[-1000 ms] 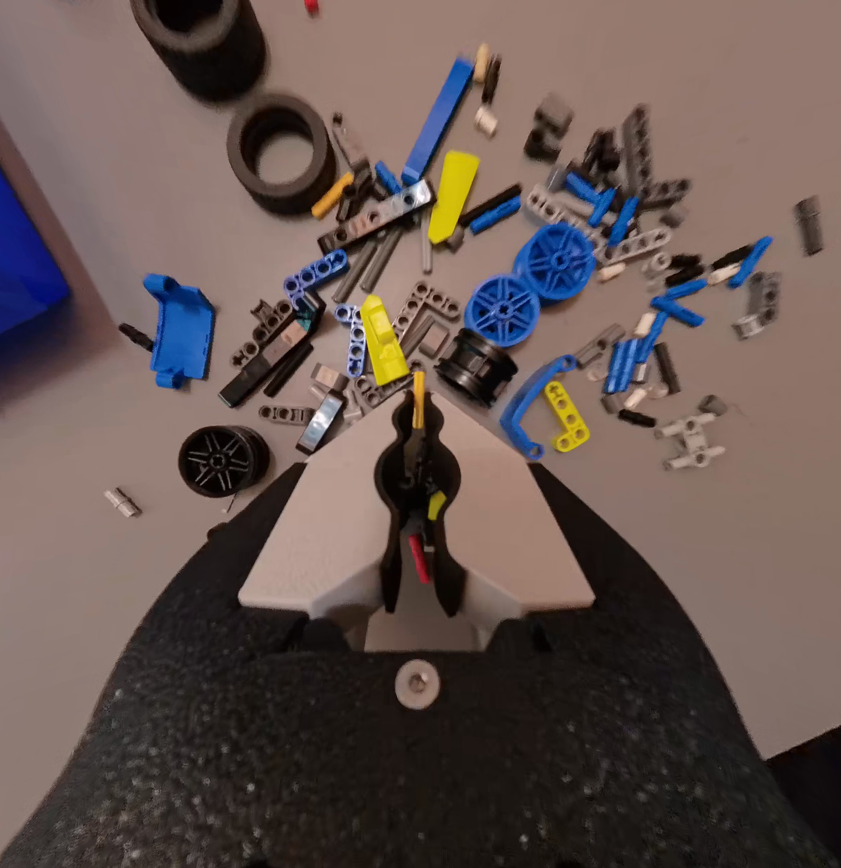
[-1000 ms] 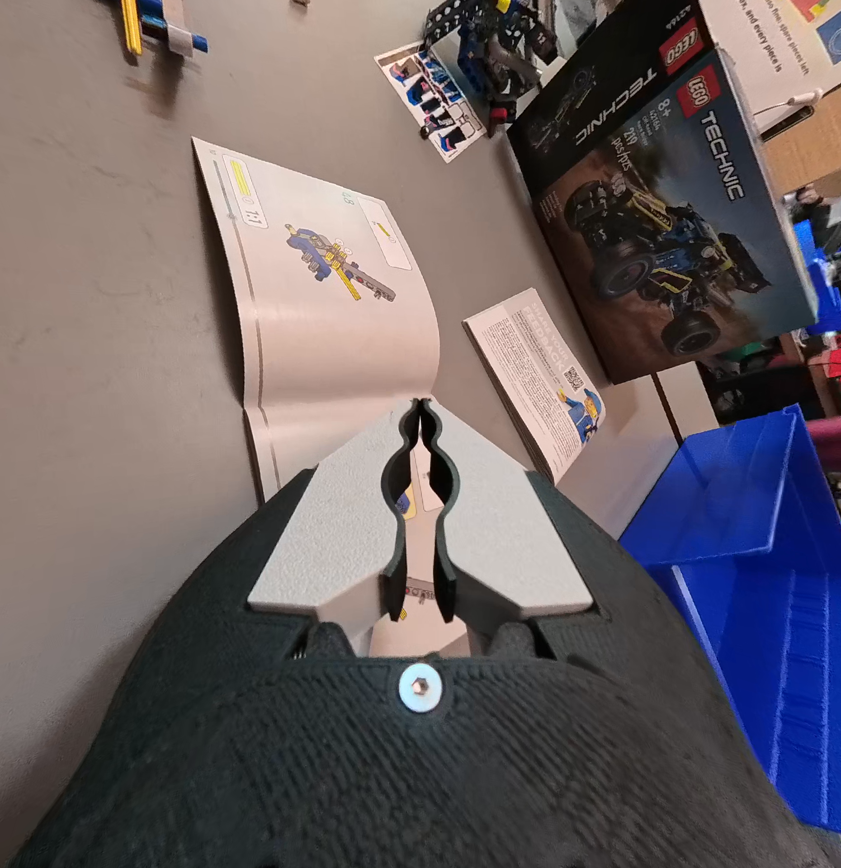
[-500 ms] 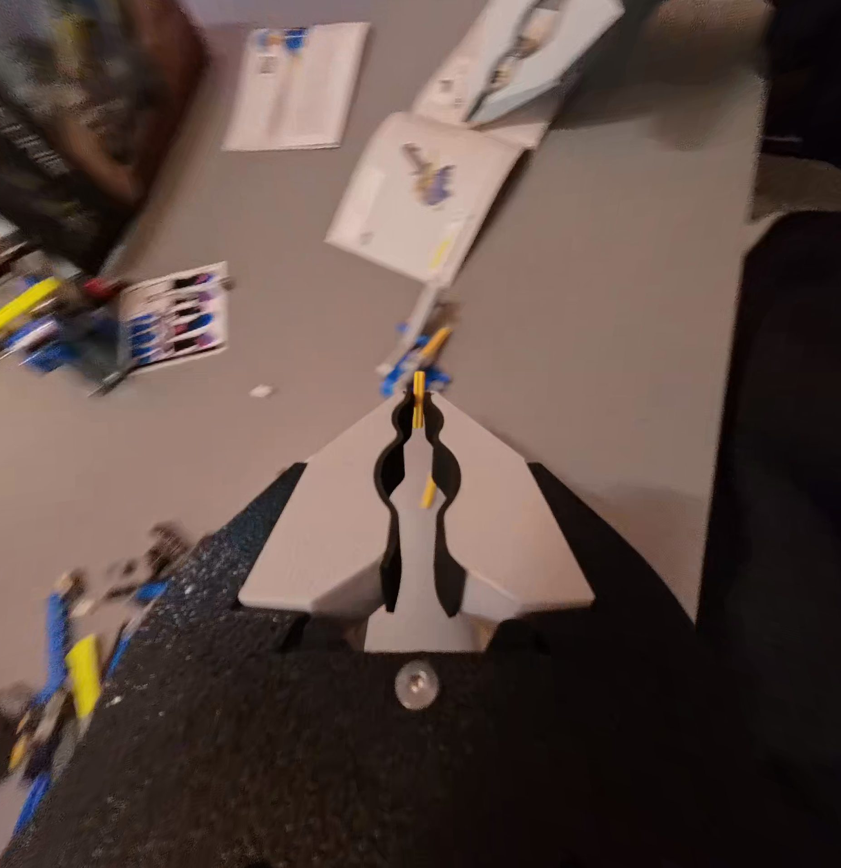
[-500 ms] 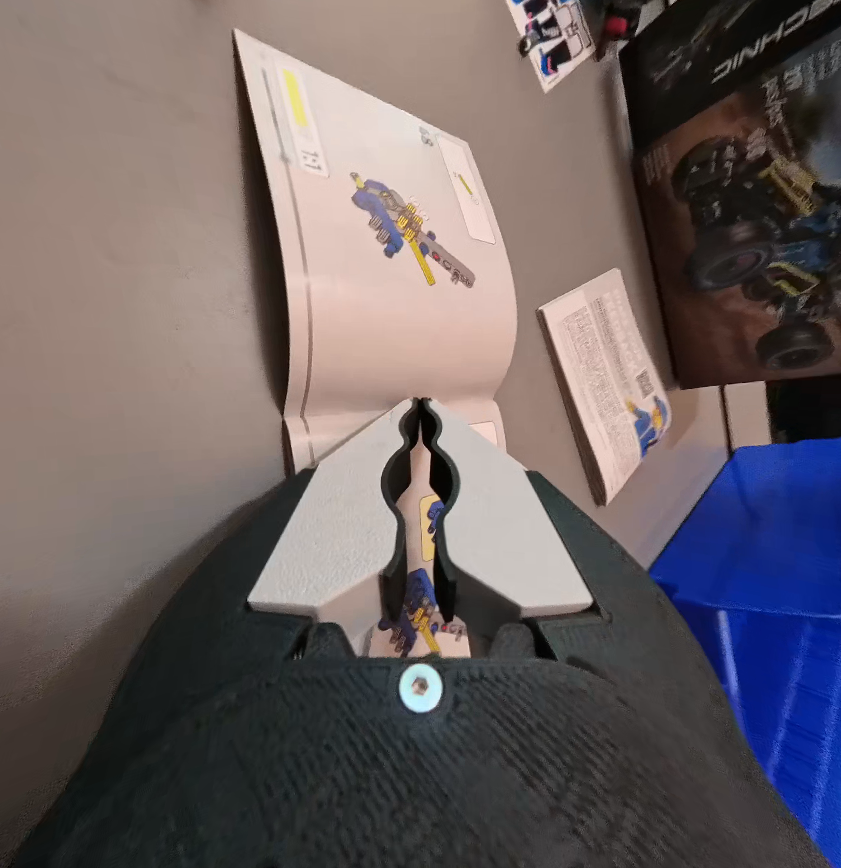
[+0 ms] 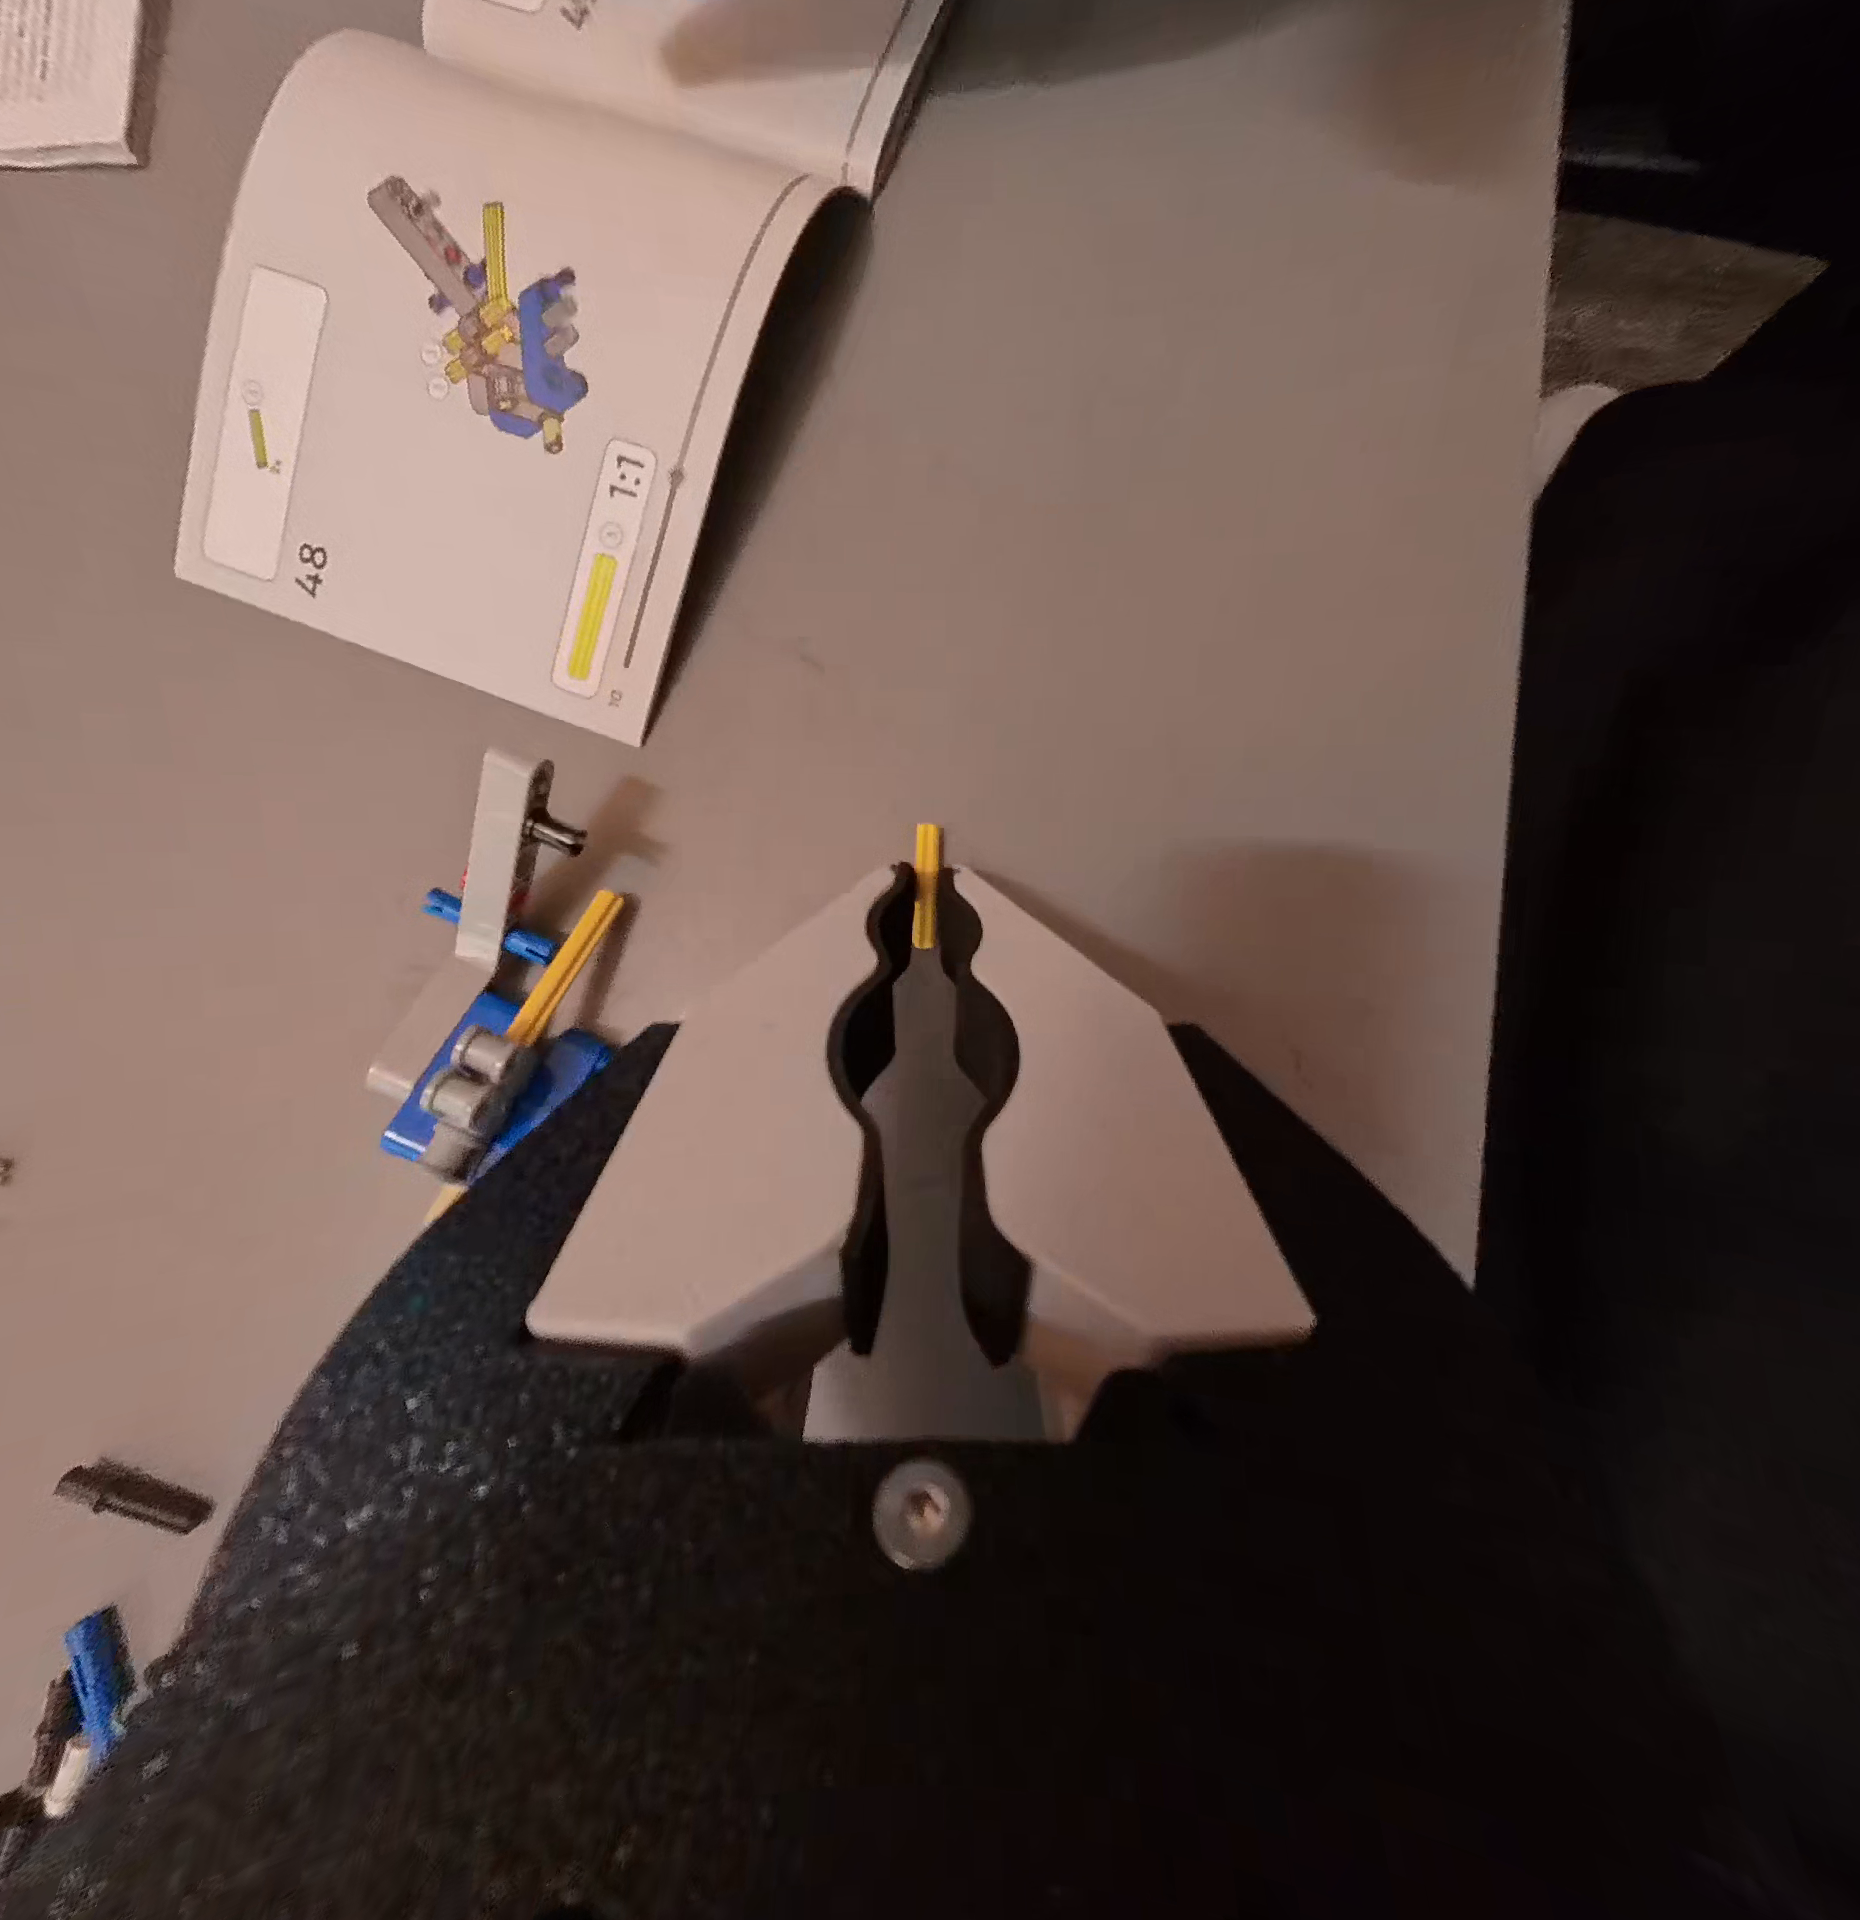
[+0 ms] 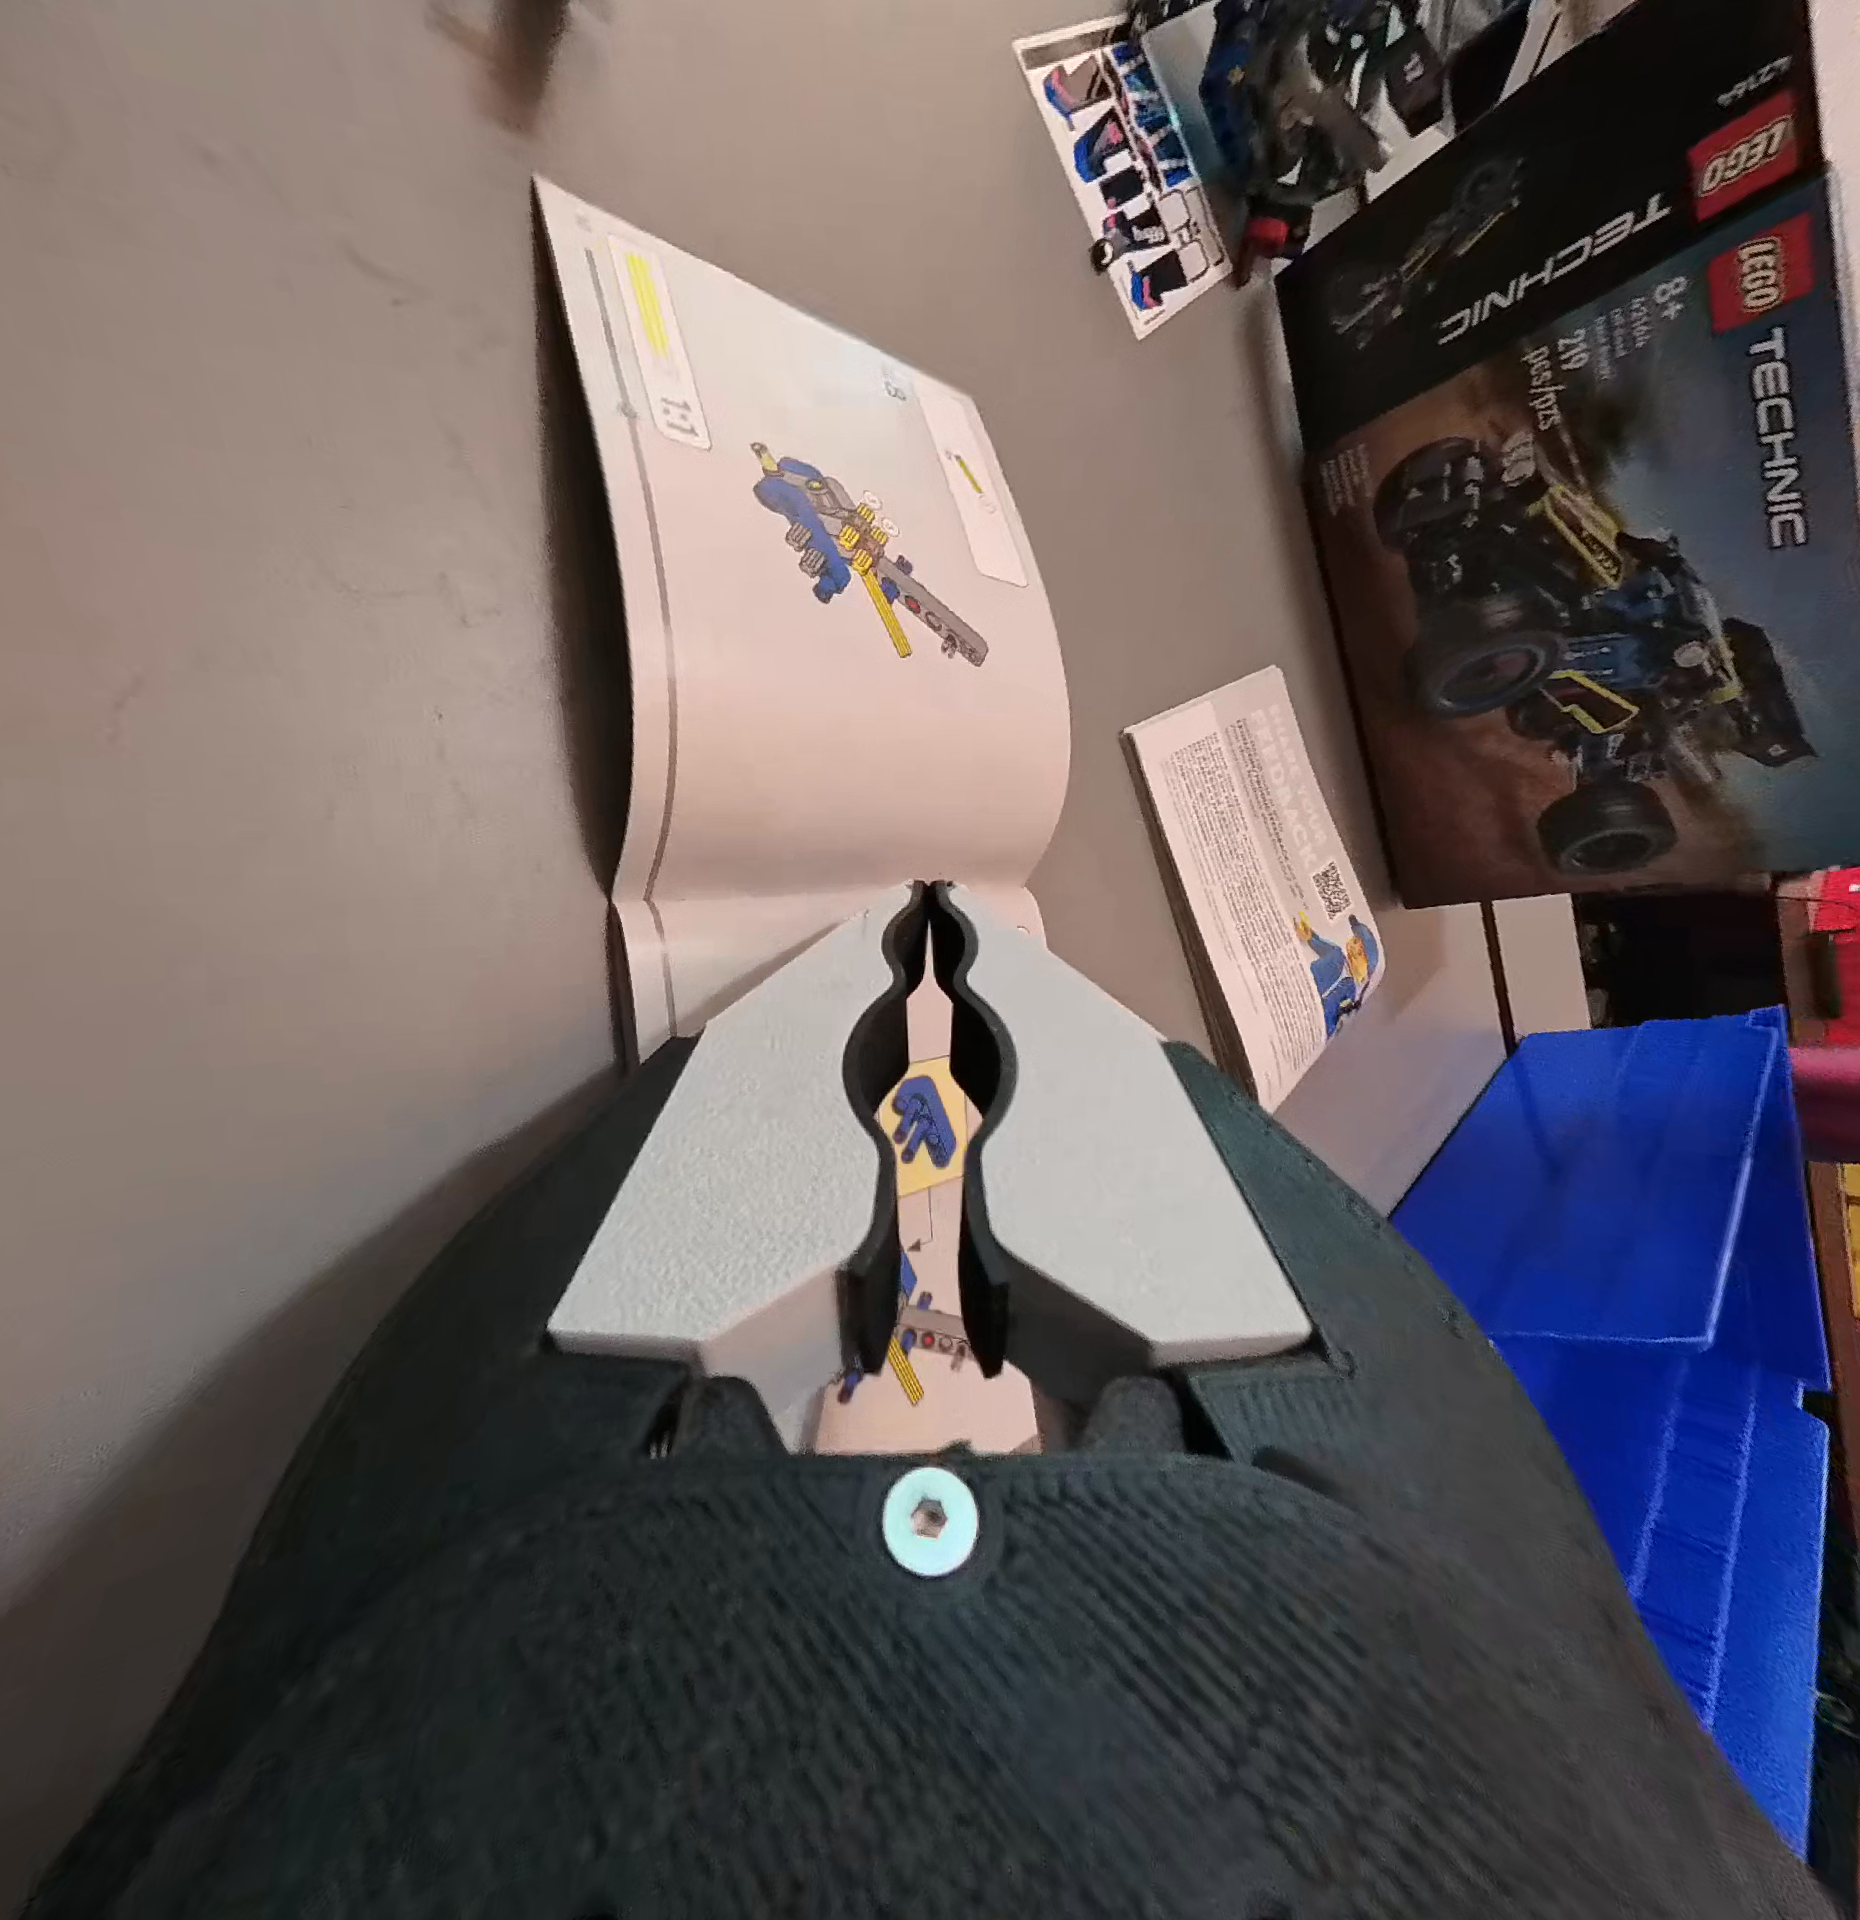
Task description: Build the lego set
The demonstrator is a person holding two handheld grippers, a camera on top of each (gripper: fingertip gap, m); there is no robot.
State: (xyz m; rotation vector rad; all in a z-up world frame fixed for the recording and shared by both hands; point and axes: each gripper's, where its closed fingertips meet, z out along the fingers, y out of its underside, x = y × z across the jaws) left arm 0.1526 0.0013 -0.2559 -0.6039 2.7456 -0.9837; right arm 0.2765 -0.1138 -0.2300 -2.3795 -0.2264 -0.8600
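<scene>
My left gripper (image 5: 926, 873) is shut on a short yellow axle (image 5: 925, 883) and holds it above the grey table. To its left lies a small sub-assembly (image 5: 490, 1049) of blue, grey and light grey parts with a long yellow axle through it. The open instruction booklet (image 5: 469, 416) lies beyond it. My right gripper (image 6: 926, 896) is shut and empty, hovering over the near edge of the same booklet (image 6: 832, 644).
A few loose pins (image 5: 131, 1496) lie at the left. The table edge (image 5: 1518, 727) runs down the right. In the right wrist view: a folded leaflet (image 6: 1258, 883), the set's box (image 6: 1591, 540), a sticker sheet (image 6: 1123, 177), a partly built model (image 6: 1310, 94), a blue bin (image 6: 1632, 1247). One gripper's finger ends stand about 20 cm off the other's. Both grippers' tips are roughly 30 cm from the partly built model (image 6: 1310, 94).
My left gripper swung from the pile of loose parts over to the sub-assembly and booklet, still holding the yellow axle. My right gripper shifted a little over the booklet and stayed shut.
</scene>
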